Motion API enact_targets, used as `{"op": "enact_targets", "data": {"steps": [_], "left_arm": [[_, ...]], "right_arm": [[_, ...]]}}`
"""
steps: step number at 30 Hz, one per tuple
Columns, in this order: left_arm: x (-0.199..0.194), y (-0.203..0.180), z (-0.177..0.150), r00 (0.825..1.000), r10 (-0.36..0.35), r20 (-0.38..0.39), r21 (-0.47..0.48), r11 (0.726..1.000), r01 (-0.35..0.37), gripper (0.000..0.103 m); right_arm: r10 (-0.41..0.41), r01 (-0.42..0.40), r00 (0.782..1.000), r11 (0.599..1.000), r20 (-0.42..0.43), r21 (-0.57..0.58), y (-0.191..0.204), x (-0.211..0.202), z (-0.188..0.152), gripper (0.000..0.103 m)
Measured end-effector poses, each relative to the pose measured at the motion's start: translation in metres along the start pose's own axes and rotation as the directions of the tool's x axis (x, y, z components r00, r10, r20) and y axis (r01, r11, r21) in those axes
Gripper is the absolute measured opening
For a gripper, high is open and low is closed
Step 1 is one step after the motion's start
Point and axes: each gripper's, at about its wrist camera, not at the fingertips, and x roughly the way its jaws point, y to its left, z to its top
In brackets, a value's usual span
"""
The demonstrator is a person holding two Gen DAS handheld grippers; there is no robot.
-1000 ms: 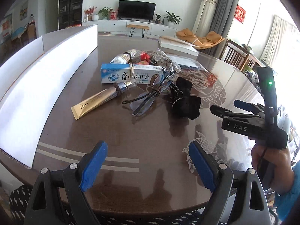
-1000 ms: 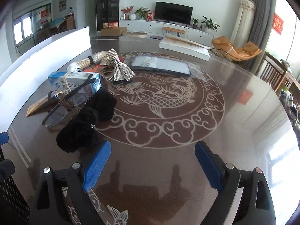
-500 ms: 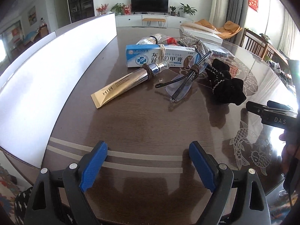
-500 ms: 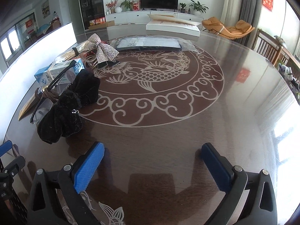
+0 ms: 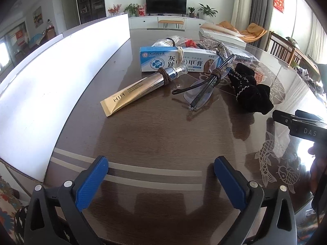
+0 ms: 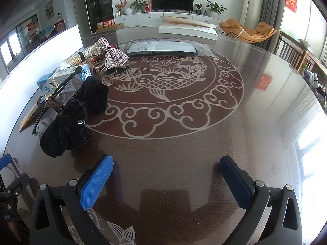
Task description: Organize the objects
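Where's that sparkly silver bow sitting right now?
In the right wrist view the sparkly bow lies on the table's far left part, beside the plastic-wrapped dark packet and beyond the blue-and-white box.

- The right gripper (image 5: 294, 120) is cut off by the right edge of the left wrist view — only one black arm marked DAS is seen; its jaws are not shown there.
- The hand (image 5: 317, 169) beneath it is in shadow and mostly cropped.
- The gold tube (image 6: 30, 116) is largely hidden behind the black fabric bundle (image 6: 71, 120) in the right wrist view.
- Small print on the blue-and-white box (image 5: 179, 62) is too fine to be read.
- The left gripper (image 6: 8, 183) is cropped at the left edge — only fragments are seen.
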Motion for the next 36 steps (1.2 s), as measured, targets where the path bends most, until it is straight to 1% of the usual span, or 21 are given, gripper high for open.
{"op": "enact_targets", "data": {"steps": [36], "left_arm": [[0.0036,-0.0030,0.0027,1.000,-0.015,0.026,0.022,1.000,0.015,0.103]], "right_arm": [[0.000,0.000,1.000,1.000,0.000,0.000,-0.0001,0.0025,0.0012,0.103]]}}
